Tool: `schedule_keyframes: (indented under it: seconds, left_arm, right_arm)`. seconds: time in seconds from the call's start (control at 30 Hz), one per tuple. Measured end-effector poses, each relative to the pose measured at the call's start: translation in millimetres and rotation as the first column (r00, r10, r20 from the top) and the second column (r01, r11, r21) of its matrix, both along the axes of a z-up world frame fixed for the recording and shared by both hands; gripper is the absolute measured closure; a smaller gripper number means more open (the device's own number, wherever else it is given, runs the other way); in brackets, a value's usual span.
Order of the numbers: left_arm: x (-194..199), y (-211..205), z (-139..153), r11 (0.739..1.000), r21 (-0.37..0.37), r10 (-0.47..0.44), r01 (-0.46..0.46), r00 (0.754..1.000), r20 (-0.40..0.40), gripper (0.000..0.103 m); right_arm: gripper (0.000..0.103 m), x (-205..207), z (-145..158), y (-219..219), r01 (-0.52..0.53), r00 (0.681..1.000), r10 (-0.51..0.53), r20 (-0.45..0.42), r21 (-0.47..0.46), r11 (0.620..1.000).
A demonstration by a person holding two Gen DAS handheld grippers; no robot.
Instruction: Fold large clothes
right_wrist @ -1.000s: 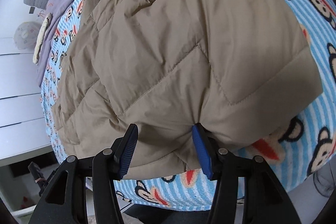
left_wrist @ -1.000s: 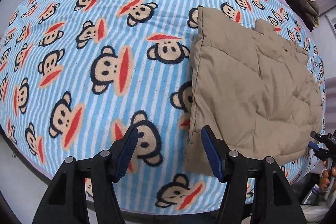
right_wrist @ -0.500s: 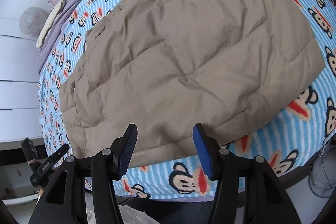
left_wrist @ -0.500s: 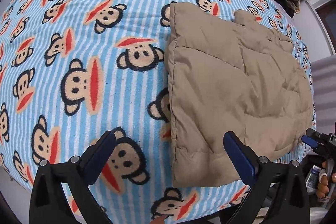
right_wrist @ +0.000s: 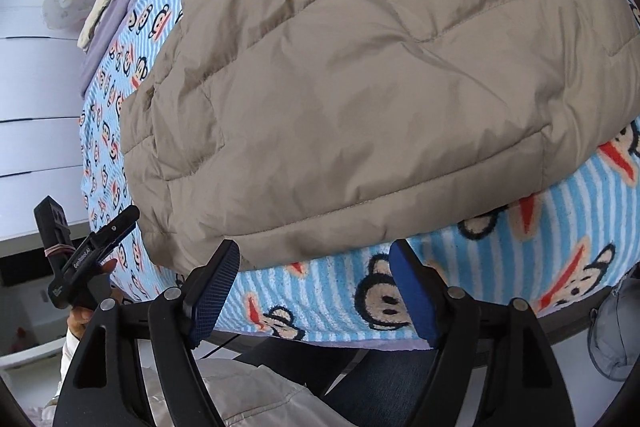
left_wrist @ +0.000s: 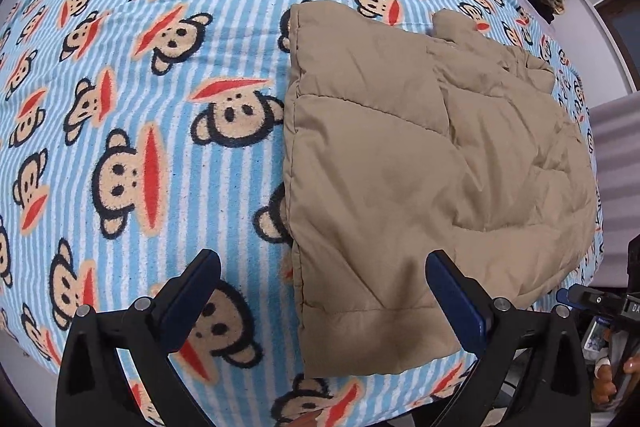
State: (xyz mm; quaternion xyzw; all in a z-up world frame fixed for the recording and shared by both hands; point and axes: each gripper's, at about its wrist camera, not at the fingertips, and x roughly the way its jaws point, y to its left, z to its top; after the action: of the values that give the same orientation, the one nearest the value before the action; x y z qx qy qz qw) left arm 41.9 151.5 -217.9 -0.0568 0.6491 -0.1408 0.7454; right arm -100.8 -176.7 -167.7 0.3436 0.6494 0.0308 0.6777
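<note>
Tan quilted jacket (left_wrist: 420, 163) lies folded into a flat rectangle on the monkey-print bed (left_wrist: 140, 131), near edge. Left claw (left_wrist: 324, 291) spread wide, empty. Right claw (right_wrist: 316, 287) opening, nothing between. Fold looks nearly complete; perhaps one more fold remains.

a tan quilted jacket (right_wrist: 380, 87) lies folded on a blue-striped monkey-print blanket (right_wrist: 500, 267). the right gripper (right_wrist: 316, 287) hangs over the blanket's near edge just below the jacket's hem, its blue-padded jaws opening with nothing between them. at lower left a hand (right_wrist: 86, 311) holds the left gripper (right_wrist: 94, 249), off the bed's side.
</note>
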Motion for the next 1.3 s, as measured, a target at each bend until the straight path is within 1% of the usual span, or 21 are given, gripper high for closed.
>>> schedule_keyframes:
  seconds: [0.17,0.23,0.4,0.47,0.57,0.63,0.73,0.8,0.83,0.9,1.03,1.13,1.23,1.3]
  left_arm:
    - [-1,-8,-4,1.000,0.014,0.001,-0.001,1.000,-0.007,0.001]
    - [0,-10,-6,1.000,0.030,0.002,-0.001,1.000,-0.005,0.001]
    - [4,-9,-13,0.999,0.049,0.005,-0.004,1.000,-0.012,0.001]
    - [5,-12,-14,0.999,0.048,-0.012,0.012,1.000,-0.016,0.001]
    - [4,-16,-12,0.998,0.048,-0.034,0.035,0.999,-0.009,0.001]
    - [5,-19,-12,0.998,0.045,-0.038,0.038,0.999,-0.009,0.001]
    - [5,-23,-12,0.999,0.036,-0.038,0.038,0.999,-0.016,0.001]
    - [5,-23,-13,0.999,0.032,-0.038,0.039,0.999,-0.024,0.001]
    - [5,-24,-14,0.999,0.028,-0.038,0.039,0.999,-0.027,0.001]
    - [5,-26,-15,0.999,0.017,-0.040,0.040,0.999,-0.031,0.001]
    - [9,-24,-15,0.998,-0.031,-0.061,0.060,0.998,-0.032,0.001]
    - [18,-13,-15,0.990,-0.122,-0.077,0.071,0.996,-0.040,0.001]
    - [29,3,-27,0.975,-0.216,-0.080,0.058,0.992,-0.093,0.001]
    - [32,11,-39,0.965,-0.256,-0.095,0.057,0.986,-0.140,0.001]
  right_arm:
    - [0.023,-4,0,-9,0.005,1.000,-0.005,0.000,-0.003,1.000]
    - [0.023,-5,1,-11,0.003,1.000,-0.003,-0.001,-0.009,1.000]
    - [0.023,-8,-1,-15,0.001,1.000,-0.001,-0.017,-0.015,1.000]
    - [0.023,-9,4,-18,0.006,1.000,-0.006,-0.001,-0.038,0.999]
    - [0.023,-5,20,-23,0.023,0.997,-0.017,0.069,-0.085,0.996]
    - [0.023,-1,26,-25,0.035,0.995,-0.024,0.101,-0.102,0.994]
    - [0.023,7,20,-24,0.039,0.996,-0.030,0.084,-0.116,0.993]
    - [0.038,12,9,-18,0.020,0.998,-0.013,0.060,-0.113,0.993]
    - [0.047,14,4,-13,0.005,0.999,0.000,0.045,-0.115,0.993]
    - [0.047,15,-4,-3,-0.029,0.999,0.032,0.027,-0.121,0.992]
    - [0.048,16,-8,12,-0.079,0.996,0.083,0.020,-0.151,0.985]
    - [0.047,18,-9,14,-0.082,0.996,0.085,0.015,-0.150,0.985]
    - [0.047,18,-11,12,-0.071,0.997,0.073,0.008,-0.145,0.987]
    - [0.047,18,-14,13,-0.067,0.998,0.068,0.001,-0.143,0.987]
